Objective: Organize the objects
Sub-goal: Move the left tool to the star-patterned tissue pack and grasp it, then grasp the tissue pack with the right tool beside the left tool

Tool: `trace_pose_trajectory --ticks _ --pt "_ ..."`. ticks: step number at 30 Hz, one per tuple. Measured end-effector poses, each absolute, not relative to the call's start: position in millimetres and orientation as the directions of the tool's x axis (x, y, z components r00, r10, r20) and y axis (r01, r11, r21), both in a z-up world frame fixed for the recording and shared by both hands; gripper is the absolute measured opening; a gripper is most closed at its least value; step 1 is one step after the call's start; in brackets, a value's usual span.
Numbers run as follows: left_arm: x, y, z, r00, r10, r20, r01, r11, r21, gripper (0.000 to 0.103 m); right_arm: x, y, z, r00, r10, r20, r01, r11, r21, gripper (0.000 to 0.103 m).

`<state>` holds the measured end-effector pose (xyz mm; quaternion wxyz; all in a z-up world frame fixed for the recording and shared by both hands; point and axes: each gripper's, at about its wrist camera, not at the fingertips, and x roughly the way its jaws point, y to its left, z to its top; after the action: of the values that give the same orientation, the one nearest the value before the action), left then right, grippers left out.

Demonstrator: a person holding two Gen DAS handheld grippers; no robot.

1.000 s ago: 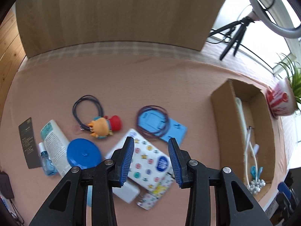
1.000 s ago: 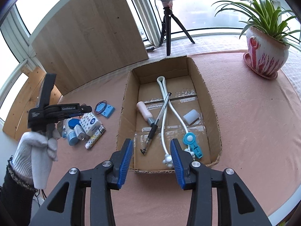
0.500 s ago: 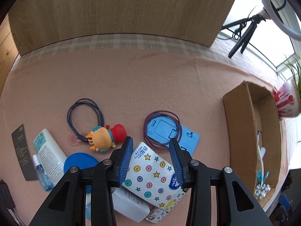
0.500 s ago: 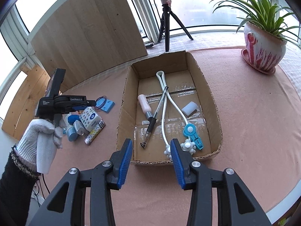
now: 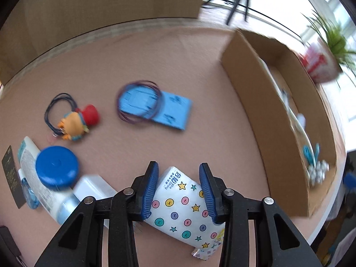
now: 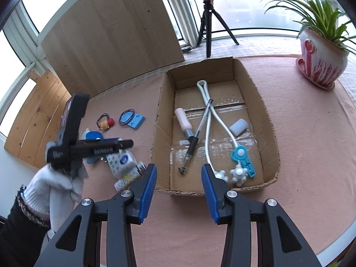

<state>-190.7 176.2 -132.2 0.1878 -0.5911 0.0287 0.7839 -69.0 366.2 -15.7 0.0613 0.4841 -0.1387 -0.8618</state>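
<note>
Left wrist view is showing the left gripper (image 5: 179, 189) with its blue fingers (image 5: 150, 189) spread wide on either side of a tissue pack (image 5: 184, 209) printed with stars and dots; the pads are flanking it closely, though blur makes it hard to tell whether they are touching it. The pack is lying on the pink desk (image 5: 133, 55), partly over a small patterned packet (image 5: 207, 251). Just to its left, a white box (image 5: 93, 189), a blue round lid (image 5: 56, 170) and a white tube (image 5: 31, 162) are sitting together. Farther off, a cartoon keychain (image 5: 77, 122) and a blue card (image 5: 160, 108) ringed by a purple band are lying apart. A cardboard box (image 5: 267, 115) is standing to the right.

Right wrist view is showing the right gripper (image 6: 179, 191) hovering wide open and empty before that box's near wall (image 6: 200, 192). Inside, a pen (image 6: 198, 133), a white massager (image 6: 213, 120) and a small bottle (image 6: 183, 121) are lying. A gloved hand (image 6: 55, 184) is holding the left tool.
</note>
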Motion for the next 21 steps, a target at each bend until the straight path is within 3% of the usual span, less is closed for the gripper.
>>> trace_pose_trajectory --ticks 12,15,18,21 --pt "-113 184 -131 -0.233 0.295 -0.927 -0.502 -0.853 -0.145 0.041 -74 328 -30 -0.465 -0.317 -0.826 0.049 -0.941 0.334 0.038" --pt "-107 168 -127 -0.264 0.295 -0.918 -0.448 -0.881 -0.154 0.043 -76 318 -35 -0.444 -0.334 -0.832 0.078 -0.939 0.336 0.038" --pt "-101 137 -115 -0.302 0.326 -0.896 -0.34 -0.915 -0.218 0.052 -77 308 -39 -0.423 -0.351 -0.835 0.107 -0.935 0.339 0.038" --pt "-86 110 -109 -0.313 0.338 -0.888 -0.289 -0.924 -0.25 0.053 -79 296 -44 -0.387 -0.38 -0.84 0.143 -0.925 0.352 0.038"
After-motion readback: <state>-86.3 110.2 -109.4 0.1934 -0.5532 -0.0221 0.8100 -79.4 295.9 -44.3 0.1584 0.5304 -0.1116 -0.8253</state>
